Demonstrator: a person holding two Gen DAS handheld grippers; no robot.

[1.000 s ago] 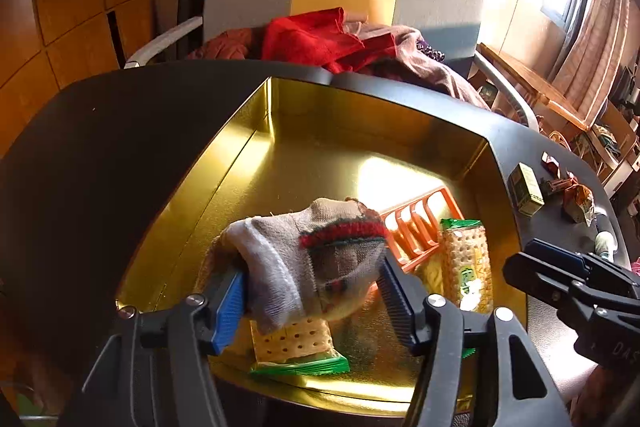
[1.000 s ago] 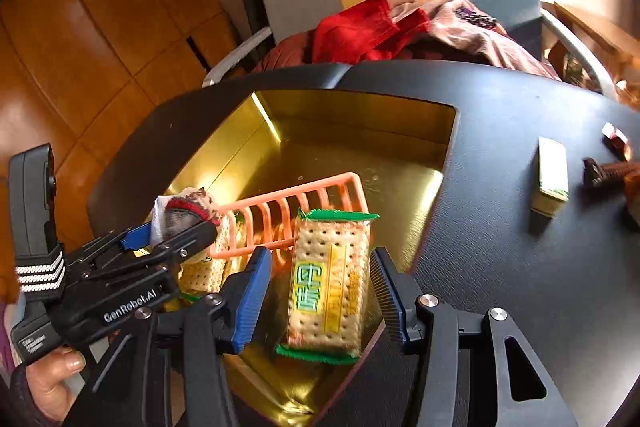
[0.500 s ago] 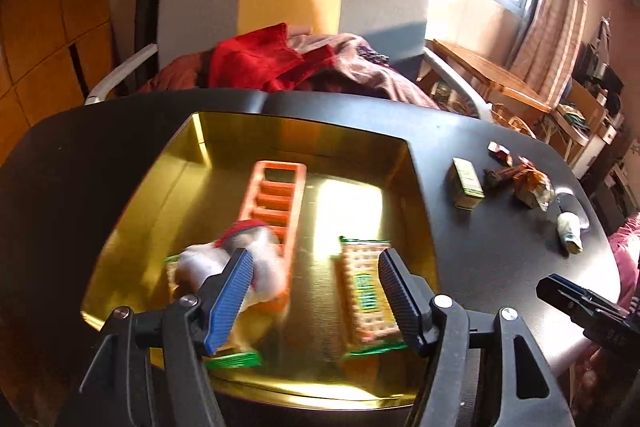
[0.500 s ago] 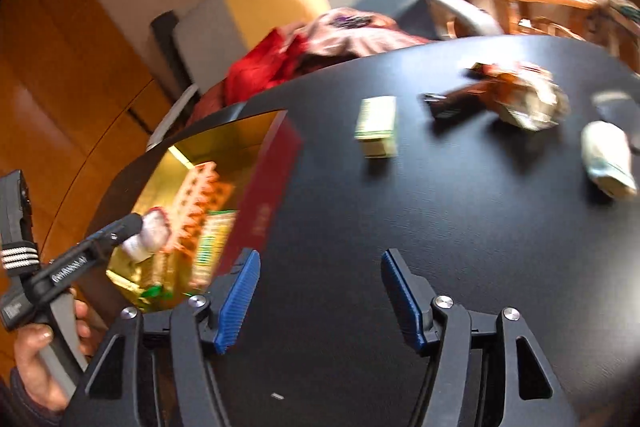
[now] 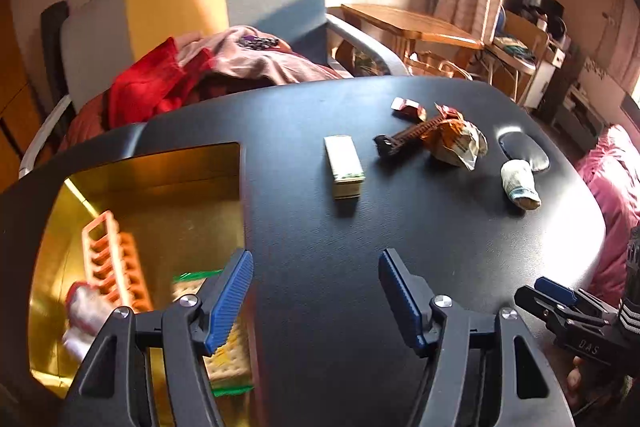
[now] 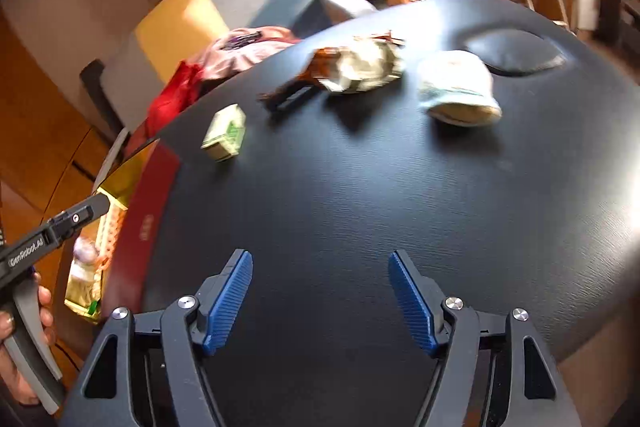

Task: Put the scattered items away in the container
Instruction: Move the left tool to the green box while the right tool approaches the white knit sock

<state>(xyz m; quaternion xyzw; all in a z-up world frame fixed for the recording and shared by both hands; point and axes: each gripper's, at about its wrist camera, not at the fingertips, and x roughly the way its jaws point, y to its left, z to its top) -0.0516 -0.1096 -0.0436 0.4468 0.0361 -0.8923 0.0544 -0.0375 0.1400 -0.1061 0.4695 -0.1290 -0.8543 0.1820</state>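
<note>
Step in hand: judged from the layout, a part-done tidy; some items lie in the gold tray (image 5: 160,167), others sit out on the black table (image 5: 400,247).
Left gripper (image 5: 316,293): jaws wide, nothing between them, over the table just right of the tray's edge.
Right gripper (image 6: 320,293): jaws wide and empty, over bare tabletop, pointing toward the loose items.
In the tray: an orange plastic rack (image 5: 116,263) with open slots, a rolled sock with a red band (image 5: 82,311), and cracker packs with green edging (image 5: 224,359), all at about 8 o'clock in the left view.
Still out: a small green-and-cream box (image 5: 344,167) at 12 o'clock; a dark ridged tool-like piece (image 5: 408,137) and a crumpled orange-and-white wrapper (image 5: 456,141) touching it at 1 o'clock; a small red-and-white wrapped sweet (image 5: 408,106) behind them; a pale rolled sock (image 5: 520,183) at 2 o'clock, beside a dark oval recess (image 5: 522,151) in the tabletop.
Next move calls for: probably reaching one open gripper to a loose item; the box is rigid and flat-sided, an easy pinch across its narrow width; the sock is soft and will squash; the wrapper is crinkly and light, likely to slip.
Surfaces: tray glossy and reflective; table matte with fine grain.
</note>
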